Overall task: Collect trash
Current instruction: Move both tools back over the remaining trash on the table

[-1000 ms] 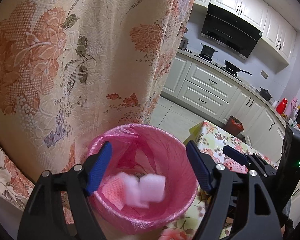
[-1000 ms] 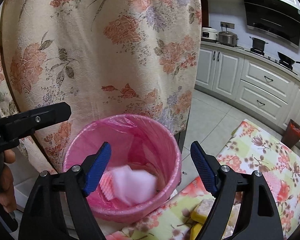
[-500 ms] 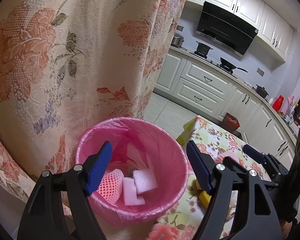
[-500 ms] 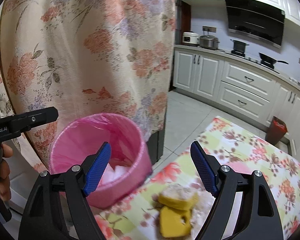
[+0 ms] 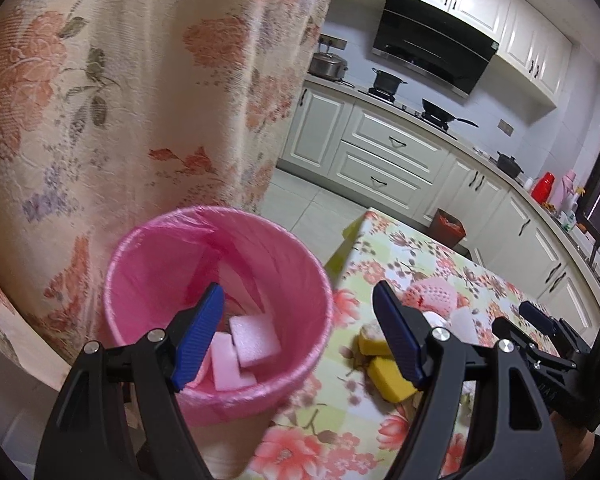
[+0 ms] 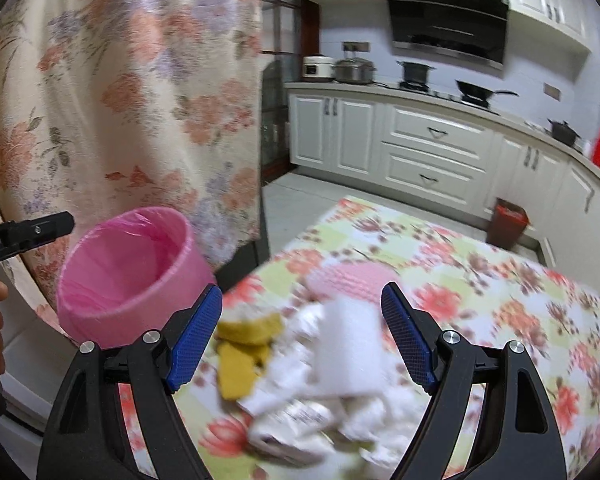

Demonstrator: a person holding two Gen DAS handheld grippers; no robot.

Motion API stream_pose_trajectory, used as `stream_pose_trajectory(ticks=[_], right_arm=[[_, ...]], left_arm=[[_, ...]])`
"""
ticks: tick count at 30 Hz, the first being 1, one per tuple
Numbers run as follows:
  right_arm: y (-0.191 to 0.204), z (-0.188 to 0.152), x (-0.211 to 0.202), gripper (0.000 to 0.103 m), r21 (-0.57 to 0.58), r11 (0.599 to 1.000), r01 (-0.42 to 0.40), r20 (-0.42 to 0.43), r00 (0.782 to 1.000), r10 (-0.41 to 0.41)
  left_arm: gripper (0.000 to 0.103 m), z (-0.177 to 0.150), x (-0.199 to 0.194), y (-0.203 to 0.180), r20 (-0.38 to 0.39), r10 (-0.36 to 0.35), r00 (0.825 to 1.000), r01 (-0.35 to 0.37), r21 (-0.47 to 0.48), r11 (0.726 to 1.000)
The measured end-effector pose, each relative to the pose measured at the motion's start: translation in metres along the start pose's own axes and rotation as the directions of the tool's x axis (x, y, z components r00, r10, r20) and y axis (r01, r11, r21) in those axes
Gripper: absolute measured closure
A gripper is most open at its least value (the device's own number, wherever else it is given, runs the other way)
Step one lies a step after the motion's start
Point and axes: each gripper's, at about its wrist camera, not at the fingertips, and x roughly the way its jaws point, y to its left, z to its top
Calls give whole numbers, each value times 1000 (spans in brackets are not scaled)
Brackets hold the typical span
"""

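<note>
The pink-lined bin stands upright at the table's left edge, mouth pointing up, with two pale foam blocks lying flat in its bottom, and my left gripper hangs over its near rim with jaws spread wide and nothing in them. My right gripper is likewise wide open and empty above the blurred pile of white trash and yellow pieces on the floral tablecloth, to the bin's right. I cannot tell the long axis of the blurred scraps.
</note>
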Motion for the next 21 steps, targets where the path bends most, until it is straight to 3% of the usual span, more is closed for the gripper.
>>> stream_pose_trajectory(ticks=[9,21], right_arm=[[-46,-35,-15,25,65,995,70,-37,997,-68],[-75,-79,-18,25,97,990,104,-104,990,-94]], left_arm=[[29,-21,9,-39,-36,-37,999,38,51,998],[29,-46,19,-91,-97,-95,991,107,124,987]])
